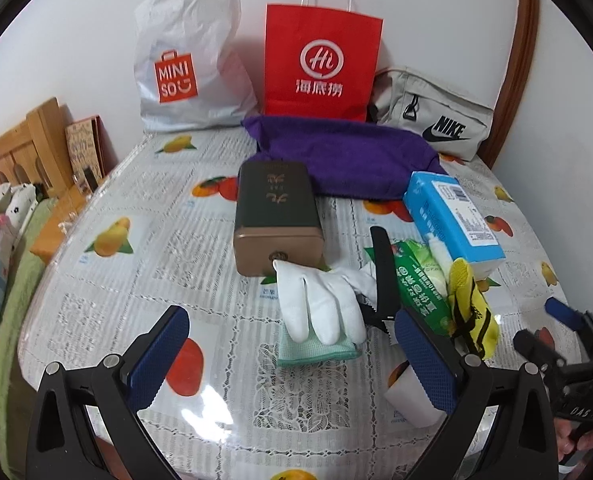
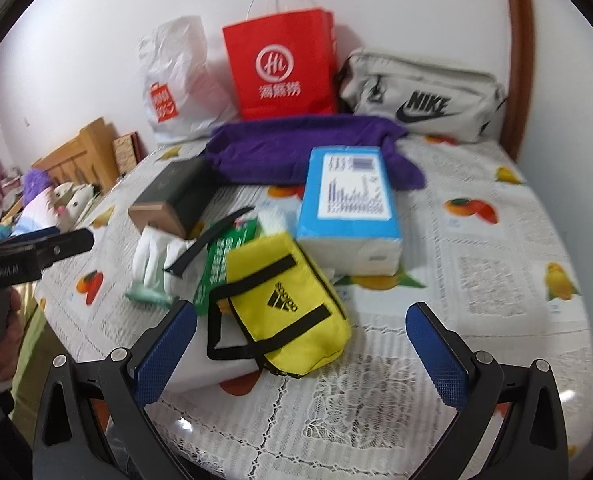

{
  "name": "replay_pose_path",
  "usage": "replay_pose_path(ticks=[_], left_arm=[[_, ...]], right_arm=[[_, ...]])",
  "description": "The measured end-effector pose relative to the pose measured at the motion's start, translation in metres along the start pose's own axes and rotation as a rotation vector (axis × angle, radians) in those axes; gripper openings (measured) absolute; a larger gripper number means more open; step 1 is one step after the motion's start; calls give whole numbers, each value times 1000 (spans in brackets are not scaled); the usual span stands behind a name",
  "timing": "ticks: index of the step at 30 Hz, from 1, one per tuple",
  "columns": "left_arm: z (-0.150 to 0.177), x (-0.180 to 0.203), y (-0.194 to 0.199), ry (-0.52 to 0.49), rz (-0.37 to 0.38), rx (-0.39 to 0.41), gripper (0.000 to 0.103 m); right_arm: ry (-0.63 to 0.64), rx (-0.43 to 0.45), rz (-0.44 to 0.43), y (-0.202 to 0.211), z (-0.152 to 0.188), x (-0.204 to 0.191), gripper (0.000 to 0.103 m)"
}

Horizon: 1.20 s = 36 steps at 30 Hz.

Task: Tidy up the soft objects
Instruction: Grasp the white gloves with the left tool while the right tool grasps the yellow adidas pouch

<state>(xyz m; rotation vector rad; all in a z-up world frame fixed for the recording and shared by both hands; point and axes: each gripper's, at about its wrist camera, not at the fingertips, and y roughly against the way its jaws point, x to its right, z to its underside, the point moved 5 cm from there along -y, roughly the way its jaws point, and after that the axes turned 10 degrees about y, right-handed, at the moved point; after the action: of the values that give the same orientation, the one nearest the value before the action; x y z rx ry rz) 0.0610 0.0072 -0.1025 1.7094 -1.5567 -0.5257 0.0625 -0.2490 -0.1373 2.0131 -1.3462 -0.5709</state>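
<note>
A white glove [image 1: 320, 304] lies on a folded mint cloth [image 1: 316, 350] in front of a dark tin box [image 1: 276, 216]. My left gripper [image 1: 292, 360] stands open just short of the cloth, holding nothing. A yellow Adidas pouch [image 2: 284, 308] rests on a white block, with a green packet [image 2: 220, 260] and a blue tissue pack [image 2: 348, 204] beside it. My right gripper [image 2: 302, 354] is open around the pouch's near end, its fingers apart from it. A purple towel [image 1: 344, 156] lies further back. In the left wrist view the right gripper [image 1: 556, 332] shows at the right edge.
A white Miniso bag [image 1: 188, 64], a red paper bag [image 1: 320, 64] and a grey Nike bag [image 1: 432, 120] stand along the wall. A black strap [image 1: 384, 264] crosses the green packet. A wooden bed frame [image 1: 20, 148] and bedding lie to the left of the table.
</note>
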Motion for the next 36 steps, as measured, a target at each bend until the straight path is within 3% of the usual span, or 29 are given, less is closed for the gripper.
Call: replay_pose_path(ticks=[11,18,20,21,25,32,36], left_arm=[[3,3,-30,-26,25,-52,103],[6,1,-43,-13,87,-86,103],[8,0,-48,-18,86,-89,103],[8,-1,-50,-15,92,-93,103],[10,0,-59,-14,111,-105,103],[13,-4,-76,-21,71,-90,103],[11,-1,-85,-32,73,-73,101]], right_arm=[[75,-84,-55,-53,15,-1,103],[85,-101,-117,-75,13,-4,102],[90,-86,-135,-74,11,-5,93],[95,-77,-156,-72,11,-8,83],[131,-69,-127,-65,12,-14,77],[100,-5,-120,-35,13,-8,76],[90,-23,-85,-30,23,3,76]])
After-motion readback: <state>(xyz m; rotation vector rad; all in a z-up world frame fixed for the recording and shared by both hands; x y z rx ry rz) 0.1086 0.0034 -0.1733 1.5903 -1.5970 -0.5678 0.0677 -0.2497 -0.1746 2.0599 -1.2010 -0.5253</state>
